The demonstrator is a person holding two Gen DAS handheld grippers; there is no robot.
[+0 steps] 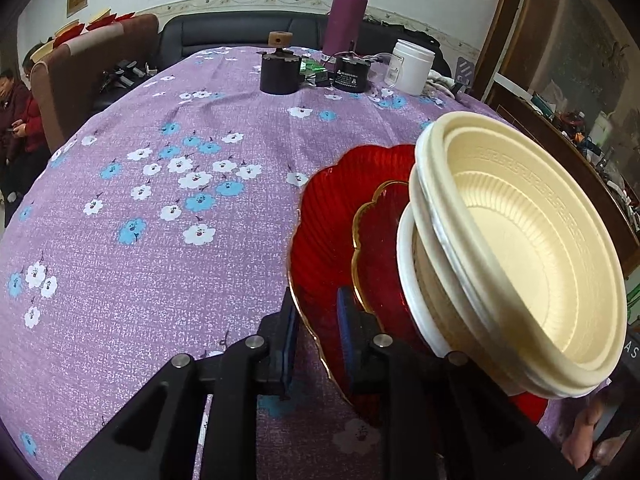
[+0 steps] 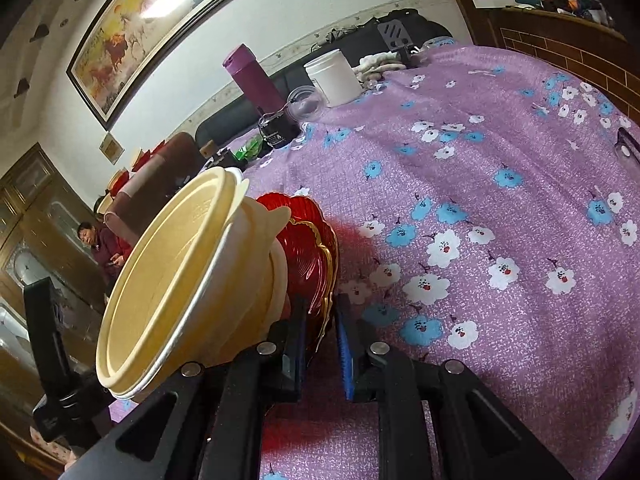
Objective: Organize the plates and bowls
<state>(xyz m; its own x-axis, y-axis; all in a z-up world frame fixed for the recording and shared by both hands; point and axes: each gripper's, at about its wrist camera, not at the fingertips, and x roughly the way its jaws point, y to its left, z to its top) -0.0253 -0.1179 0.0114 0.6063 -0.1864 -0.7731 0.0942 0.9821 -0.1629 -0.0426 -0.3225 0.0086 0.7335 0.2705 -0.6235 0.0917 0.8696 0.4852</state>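
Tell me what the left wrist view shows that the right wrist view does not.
Only the left wrist view shows the dark round tin with a wooden knob. Only the right wrist view shows the framed painting and a clear jar. Both show the red plates, gripped at the rim by the left gripper and the right gripper, the stacked cream bowls, the purple bottle and the white jar.
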